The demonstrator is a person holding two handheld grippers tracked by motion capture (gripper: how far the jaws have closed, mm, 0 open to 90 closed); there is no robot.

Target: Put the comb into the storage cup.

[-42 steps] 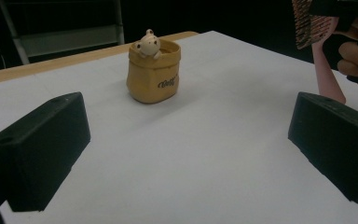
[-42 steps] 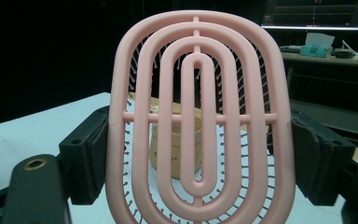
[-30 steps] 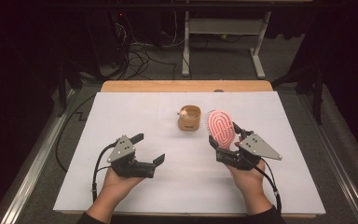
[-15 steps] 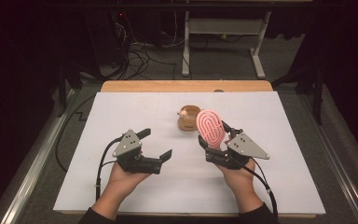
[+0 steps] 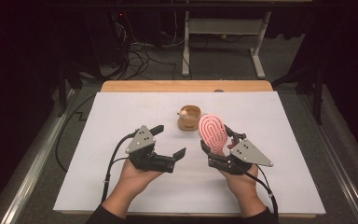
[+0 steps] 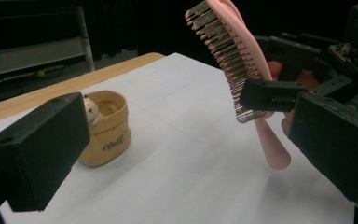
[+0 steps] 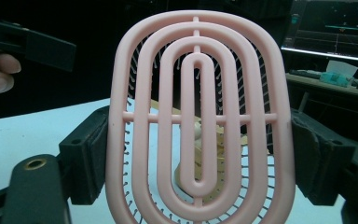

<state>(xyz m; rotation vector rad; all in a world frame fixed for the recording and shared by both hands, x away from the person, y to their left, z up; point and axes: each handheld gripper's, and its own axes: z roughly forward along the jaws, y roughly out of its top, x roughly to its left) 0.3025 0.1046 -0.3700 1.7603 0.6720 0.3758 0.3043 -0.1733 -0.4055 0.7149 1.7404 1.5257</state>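
Two grippers sit over a white surface, and a person's hands hold them from below. The right gripper has its fingers closed on a pink hairbrush. It holds the brush by the two sides of its head, so the brush stands up above the surface, with the head at the top. In the right gripper view the back of the hairbrush looks like pink oval rings, one inside the other, and a black finger presses on each side. In the left gripper view the bristles of the hairbrush point toward the left gripper, and the pink handle hangs down just above the surface.

The left gripper holds nothing. Its fingers are wide apart, and it is near the brush but not touching it.

A small tan pot stands on the surface just behind the brush, a bit to the left. In the left gripper view the tan pot has a little round thing at its rim. A wooden edge runs along the far side of the surface
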